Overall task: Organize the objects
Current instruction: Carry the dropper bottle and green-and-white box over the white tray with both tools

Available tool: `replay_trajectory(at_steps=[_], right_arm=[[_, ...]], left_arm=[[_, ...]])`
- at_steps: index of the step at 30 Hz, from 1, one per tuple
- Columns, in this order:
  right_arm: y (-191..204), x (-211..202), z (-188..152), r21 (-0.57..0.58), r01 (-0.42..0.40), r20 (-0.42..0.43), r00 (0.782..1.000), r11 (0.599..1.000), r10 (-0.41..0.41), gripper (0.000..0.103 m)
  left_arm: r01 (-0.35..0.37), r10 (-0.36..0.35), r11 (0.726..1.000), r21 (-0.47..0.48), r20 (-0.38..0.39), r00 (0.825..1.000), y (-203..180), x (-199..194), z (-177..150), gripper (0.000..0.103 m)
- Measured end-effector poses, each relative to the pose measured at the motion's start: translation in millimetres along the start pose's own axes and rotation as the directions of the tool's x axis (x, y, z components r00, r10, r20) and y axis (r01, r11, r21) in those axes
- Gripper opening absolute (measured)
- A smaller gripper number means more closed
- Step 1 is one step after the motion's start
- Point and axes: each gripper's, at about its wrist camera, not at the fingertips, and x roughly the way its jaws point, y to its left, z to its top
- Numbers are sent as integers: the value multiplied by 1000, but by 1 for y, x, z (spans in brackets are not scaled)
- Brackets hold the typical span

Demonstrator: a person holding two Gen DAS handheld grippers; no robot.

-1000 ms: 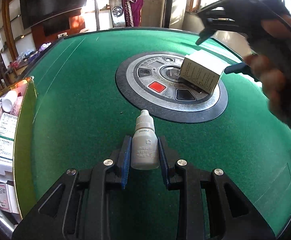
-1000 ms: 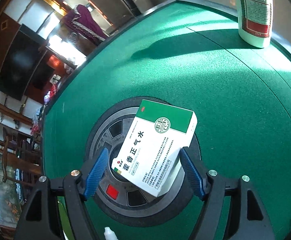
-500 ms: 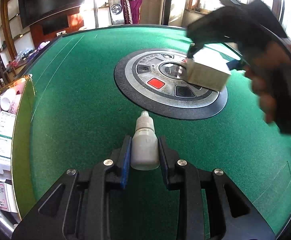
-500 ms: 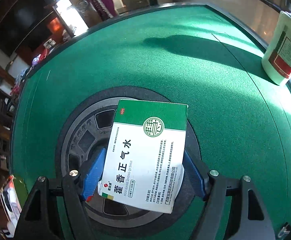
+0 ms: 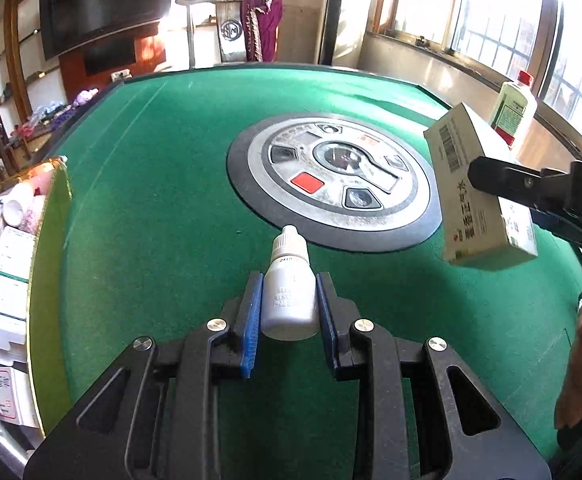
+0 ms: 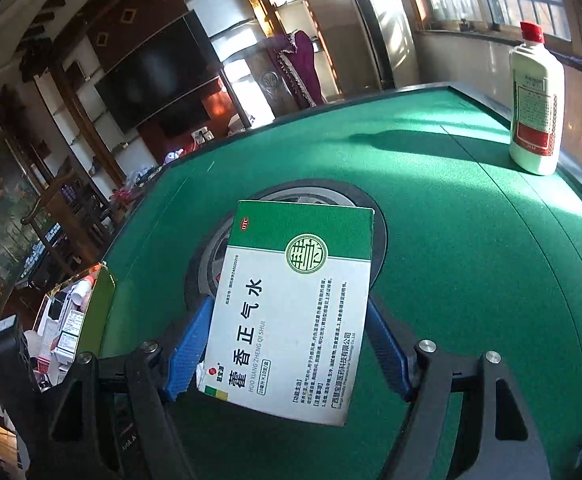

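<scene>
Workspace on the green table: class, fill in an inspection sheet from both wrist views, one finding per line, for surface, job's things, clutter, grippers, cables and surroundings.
Surface: green felt table with a round control panel at its centre.
Job's things: small dropper bottle; medicine box; large white bottle standing upright at the table's edge.
Clutter: open storage box at the table's side, packed with cartons.
Grippers: left gripper shut on the dropper bottle; right gripper shut on the medicine box, held above the felt.
Cables: nothing seen.
Surroundings: wall television, windows.
</scene>
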Motion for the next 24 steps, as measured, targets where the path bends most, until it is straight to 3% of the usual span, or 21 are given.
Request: replay_trajectory(at_steps=[3,10,17,24], right_arm=[[8,-1,0,-36,-2,20,1000,999,3,75],[27,-3,-11,-92,-47,9,999,995,48,75],[37,-5,-16,-129,-77,3,997,989,78,75],[50,-6,-21,-172,-94,2,995,981,96,75]], left_arm=[[14,-14,1000,-18,26,1000,-1,-7,2,25],[-87,86,996,6,69,994,-4,-17,3,25],[-152,146,987,57,106,984,-12,-30,-3,25],[-185,177,981,51,135,975,-7,-46,-9,26]])
